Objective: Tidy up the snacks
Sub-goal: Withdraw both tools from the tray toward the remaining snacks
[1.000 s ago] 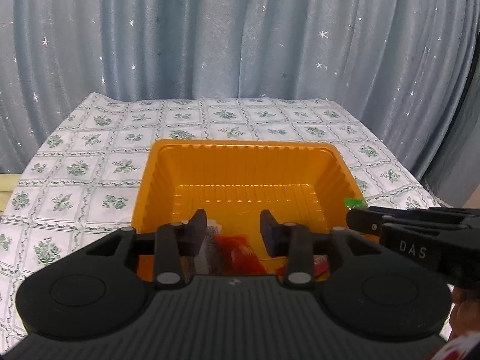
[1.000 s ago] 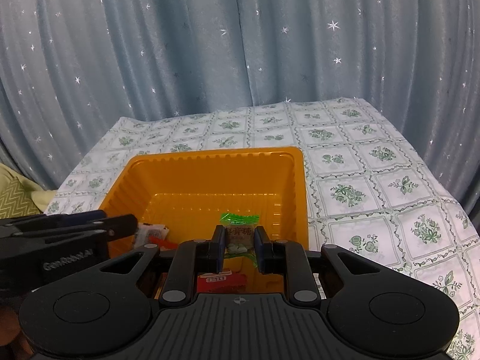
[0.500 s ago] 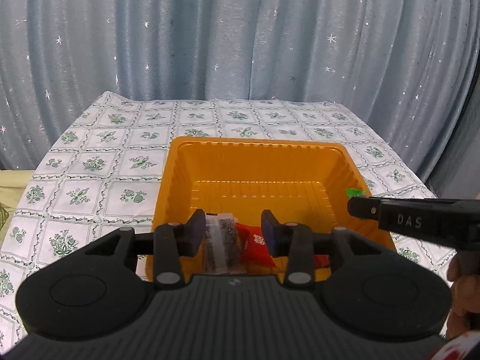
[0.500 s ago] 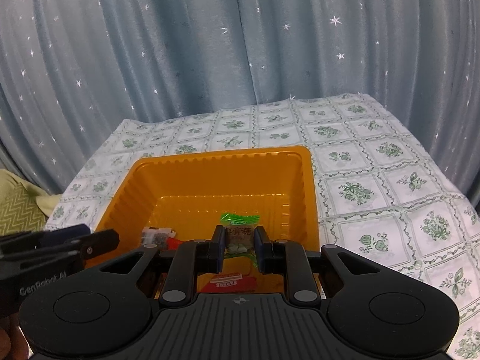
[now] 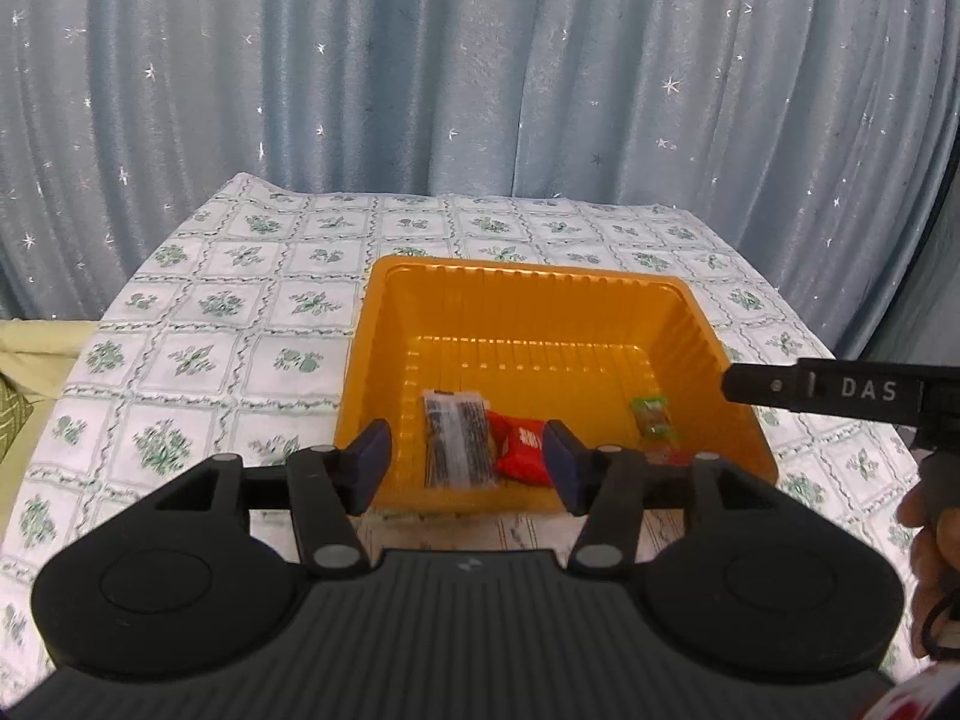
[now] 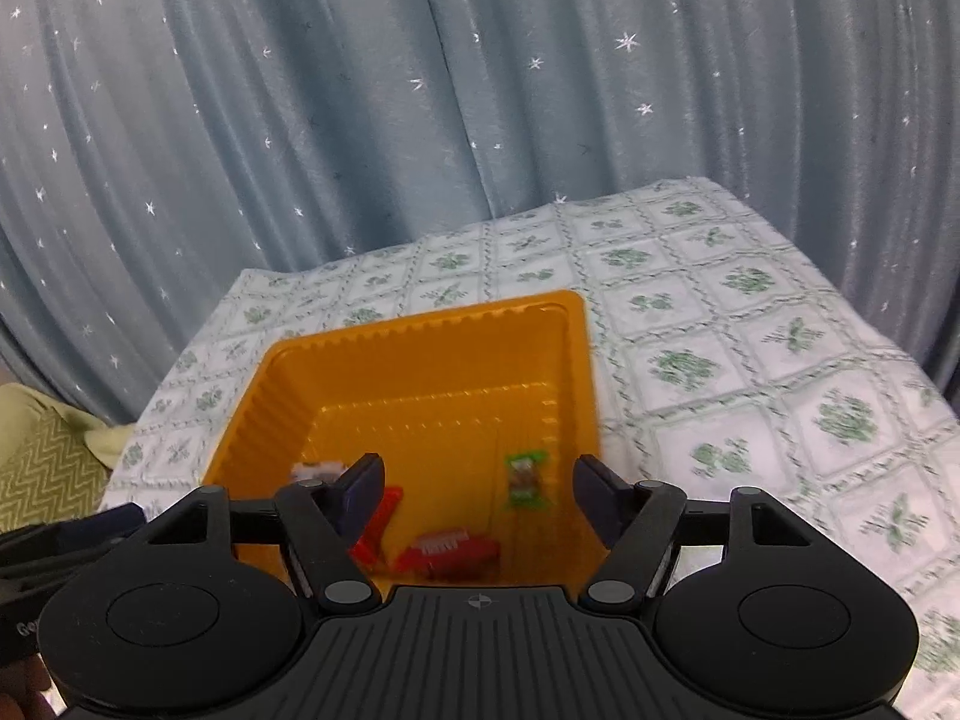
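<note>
An orange plastic tray (image 5: 528, 291) (image 6: 420, 330) sits on the patterned tablecloth. Inside lie a clear dark-printed packet (image 5: 456, 447), a red packet (image 5: 521, 447) and a small green-wrapped snack (image 5: 653, 417) (image 6: 527, 480). The right wrist view also shows red packets (image 6: 450, 555) near the tray's front wall. My left gripper (image 5: 468, 465) is open and empty above the tray's near edge. My right gripper (image 6: 480, 495) is open and empty above the tray, with the green snack lying below between its fingers.
The white tablecloth with green flowers (image 5: 240, 312) covers the table around the tray. Blue star-print curtains (image 5: 480, 72) hang behind. A yellow-green cushion (image 6: 42, 468) lies off the table's left side. The right gripper's finger (image 5: 840, 390) reaches in from the right in the left wrist view.
My right gripper has opened and let go of the green snack, which now lies in the tray. Both grippers have pulled back and up from the tray.
</note>
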